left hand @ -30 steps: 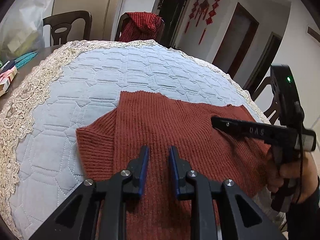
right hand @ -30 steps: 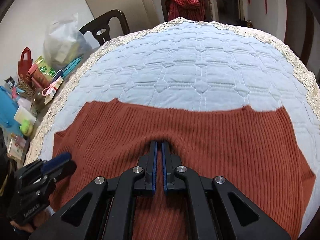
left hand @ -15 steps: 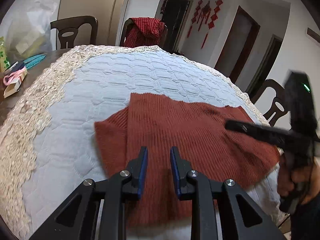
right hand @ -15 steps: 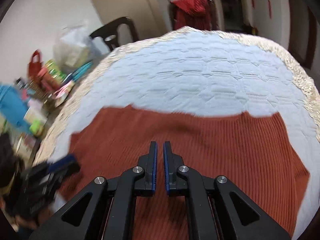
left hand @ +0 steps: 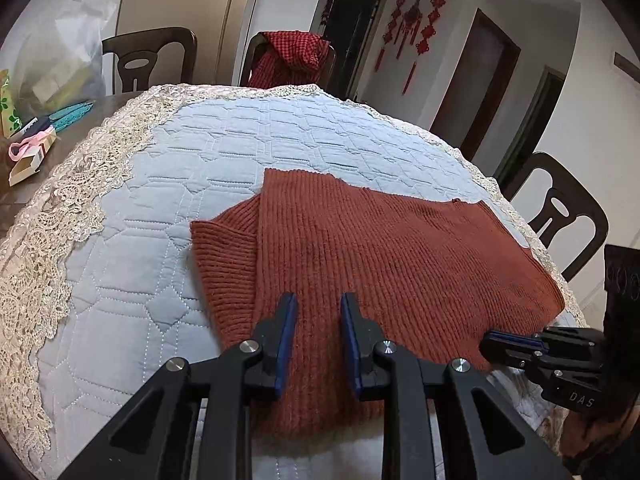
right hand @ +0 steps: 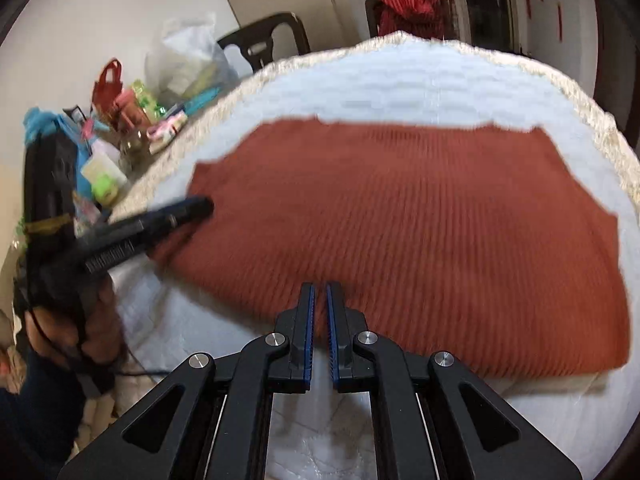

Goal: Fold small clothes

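The bench (left hand: 120,208) carries a quilted pale blue cover with a lace border, spreading ahead of both tools. On it lies the sweater (left hand: 380,256), rust-red ribbed knit, flat, with one side folded over so a strip shows on the left tool's left. The left tool (left hand: 316,340) hangs over the sweater's near part, its blue-padded jaws a little apart with nothing gripped between them. The right tool (right hand: 319,332) sits at the sweater's near edge, jaws almost together with only a thin gap, holding nothing. Seen from the left wrist, the right tool's body reads "DAS". Left of the right tool, bags and small packets crowd the bench edge; their print is too blurred to read.
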Motion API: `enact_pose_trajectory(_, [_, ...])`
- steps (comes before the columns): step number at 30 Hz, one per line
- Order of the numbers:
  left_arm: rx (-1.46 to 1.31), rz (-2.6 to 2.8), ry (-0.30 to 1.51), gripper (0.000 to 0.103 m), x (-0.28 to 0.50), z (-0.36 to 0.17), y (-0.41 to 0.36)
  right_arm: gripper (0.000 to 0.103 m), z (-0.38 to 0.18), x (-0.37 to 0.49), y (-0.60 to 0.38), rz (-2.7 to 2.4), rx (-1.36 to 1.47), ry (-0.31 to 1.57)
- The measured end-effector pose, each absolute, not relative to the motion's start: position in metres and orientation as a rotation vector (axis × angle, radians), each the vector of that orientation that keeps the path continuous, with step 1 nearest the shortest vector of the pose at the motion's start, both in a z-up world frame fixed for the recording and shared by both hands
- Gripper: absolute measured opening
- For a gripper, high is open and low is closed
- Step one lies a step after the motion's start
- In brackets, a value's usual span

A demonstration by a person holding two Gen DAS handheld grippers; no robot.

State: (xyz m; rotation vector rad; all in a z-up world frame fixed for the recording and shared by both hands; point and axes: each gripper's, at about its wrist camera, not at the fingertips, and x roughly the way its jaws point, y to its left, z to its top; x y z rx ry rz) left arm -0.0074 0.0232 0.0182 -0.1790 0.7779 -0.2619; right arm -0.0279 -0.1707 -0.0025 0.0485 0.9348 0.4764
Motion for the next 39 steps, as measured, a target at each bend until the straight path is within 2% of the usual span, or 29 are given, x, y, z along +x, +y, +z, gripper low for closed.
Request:
enact_pose_trajectory(5, [-0.236,-0.236,0.753,0.025,-0.026,0.026,0.042,0.005,0.000,-0.030,-0.174,0.478,0.081,0.924])
enact_pose_trajectory(7, [-0.254,-0.190,0.750,0.037,-0.031,0.027,0.052,0.005,0.005,-0.034,-0.175,0.495,0.089,0.907])
enact_pose_trajectory(8, [-0.269,-0.169,0.749,0.039,-0.033,0.026,0.059,0.005,0.005,-0.036,-0.176,0.500,0.096,0.903])
enact_pose_trajectory(17, [-0.401,-0.190,0.821,0.040,-0.004,0.006,0.068,0.006,-0.002,-0.030,-0.175,0.498,0.084,0.916])
enact_pose_trajectory(24, [-0.475,-0.186,0.841,0.046,0.013,0.002,0.069,0.006,-0.001,-0.035,-0.177,0.503,0.091,0.917])
enact_pose_trajectory(39, [-0.590,-0.235,0.857,0.044,0.011,-0.002,0.072,0.006,0.008,0.013,-0.177,0.492,0.134,0.881])
